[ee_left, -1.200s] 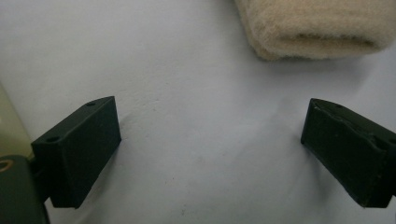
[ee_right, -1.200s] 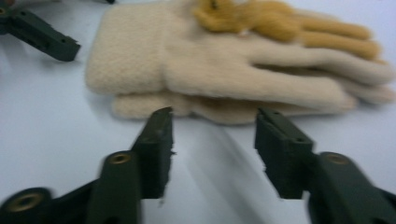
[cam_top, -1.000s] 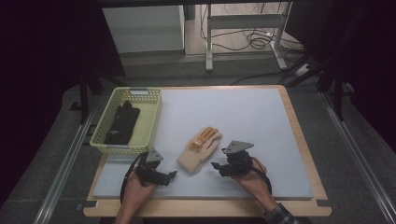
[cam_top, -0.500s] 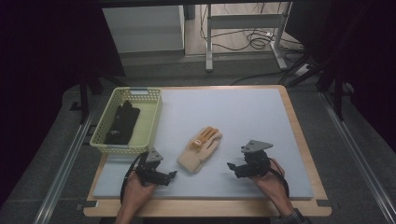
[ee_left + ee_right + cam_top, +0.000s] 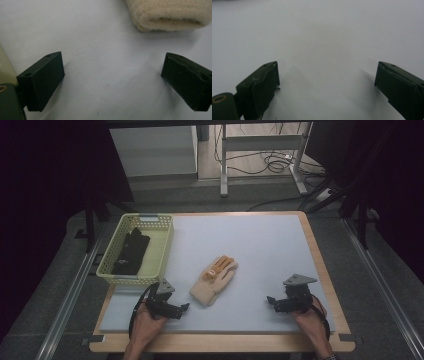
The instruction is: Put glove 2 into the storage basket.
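**Both grippers wide and empty beside the tan glove**

The right gripper (image 5: 272, 301) rested low over the pale blue mat (image 5: 260, 245) near the table's front right corner, well apart from the tan glove (image 5: 214, 280); its jaws had just been opening and stood wide, with nothing between them; in the right gripper view (image 5: 327, 82) bare mat lay between the two black pads and neither pad touched anything but, perhaps, the mat itself. The left gripper (image 5: 184, 308) sat at the front left of the mat, near the cuff end of the glove and just in front of the yellow-green basket (image 5: 162, 245); its jaws were likewise spread wide and held nothing; the left gripper view (image 5: 112, 75) showed the glove's woolly cuff (image 5: 170, 15) ahead of the pads, apart from both. The tan glove lay flat near the middle of the mat, fingers pointing away toward the far right; a black glove (image 5: 131, 251) lay inside the basket.
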`<action>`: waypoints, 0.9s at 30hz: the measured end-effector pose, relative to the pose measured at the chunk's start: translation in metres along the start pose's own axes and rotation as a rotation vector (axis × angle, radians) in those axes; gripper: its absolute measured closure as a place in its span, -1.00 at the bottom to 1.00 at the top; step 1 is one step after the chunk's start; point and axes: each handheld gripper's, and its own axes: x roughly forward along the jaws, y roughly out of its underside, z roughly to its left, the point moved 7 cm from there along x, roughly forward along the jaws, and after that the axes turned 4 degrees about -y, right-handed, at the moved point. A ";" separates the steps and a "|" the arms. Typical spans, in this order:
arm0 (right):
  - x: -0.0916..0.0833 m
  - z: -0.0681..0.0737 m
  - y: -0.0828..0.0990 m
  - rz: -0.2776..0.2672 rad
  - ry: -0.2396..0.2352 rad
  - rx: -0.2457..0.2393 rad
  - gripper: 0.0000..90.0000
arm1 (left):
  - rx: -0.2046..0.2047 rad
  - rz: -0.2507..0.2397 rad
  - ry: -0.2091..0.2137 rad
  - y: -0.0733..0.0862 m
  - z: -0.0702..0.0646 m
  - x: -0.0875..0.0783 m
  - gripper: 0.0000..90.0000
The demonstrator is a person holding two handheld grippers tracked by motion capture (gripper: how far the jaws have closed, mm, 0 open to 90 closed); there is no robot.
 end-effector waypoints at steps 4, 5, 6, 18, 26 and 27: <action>-0.001 -0.004 0.001 -0.001 -0.006 0.036 -0.86 | 0.007 0.006 -0.002 0.000 -0.001 0.000 -0.94; 0.000 -0.003 0.001 0.003 0.008 0.023 -0.87 | 0.014 0.012 0.004 0.000 -0.003 0.000 -0.97; 0.000 -0.003 0.001 0.003 0.008 0.023 -0.87 | 0.014 0.012 0.004 0.000 -0.003 0.000 -0.97; 0.000 -0.002 0.002 0.004 0.019 0.012 -0.87 | 0.051 0.010 0.015 -0.013 -0.014 -0.007 -0.98; 0.000 -0.002 0.002 0.004 0.020 0.012 -0.87 | 0.055 -0.010 0.025 -0.032 -0.020 -0.011 -0.98; 0.000 -0.002 0.002 0.004 0.020 0.012 -0.87 | 0.058 -0.008 0.019 -0.034 -0.020 -0.010 -0.98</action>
